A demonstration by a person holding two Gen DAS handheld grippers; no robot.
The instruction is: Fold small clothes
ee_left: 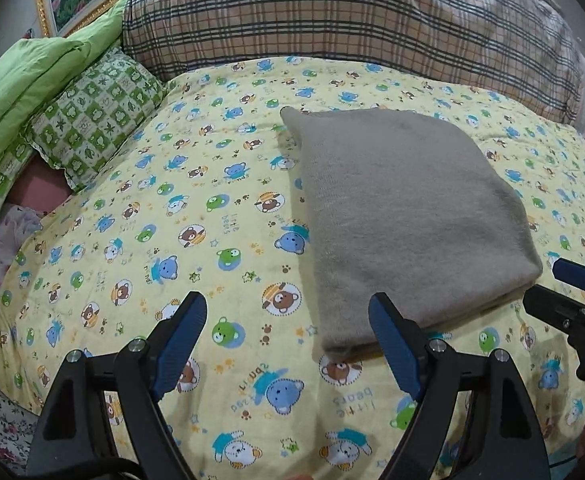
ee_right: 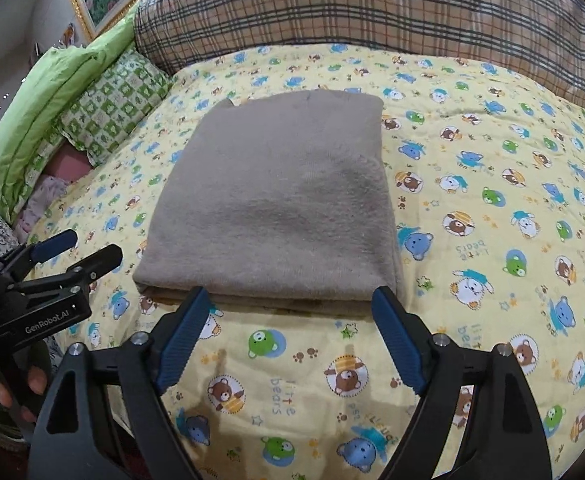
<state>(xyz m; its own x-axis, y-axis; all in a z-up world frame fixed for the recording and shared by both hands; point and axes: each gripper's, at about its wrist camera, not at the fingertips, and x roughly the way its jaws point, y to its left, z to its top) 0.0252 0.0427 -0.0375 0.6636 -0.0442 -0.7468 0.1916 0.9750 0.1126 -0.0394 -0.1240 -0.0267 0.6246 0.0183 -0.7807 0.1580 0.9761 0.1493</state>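
A grey knit garment (ee_left: 404,216) lies folded into a thick rectangle on the yellow bear-print sheet (ee_left: 164,208). It also shows in the right wrist view (ee_right: 280,200), with its layered edge nearest me. My left gripper (ee_left: 288,308) is open and empty, just short of the garment's near left corner. My right gripper (ee_right: 292,300) is open and empty, its fingertips at the garment's near edge. The right gripper also shows at the right of the left wrist view (ee_left: 548,284), and the left gripper at the left of the right wrist view (ee_right: 88,248).
A plaid quilt (ee_left: 352,16) is piled along the back of the bed. A green patterned pillow (ee_left: 96,112) and a green duvet (ee_left: 24,92) lie at the left. Pink and floral fabric (ee_left: 4,248) sits at the left bed edge.
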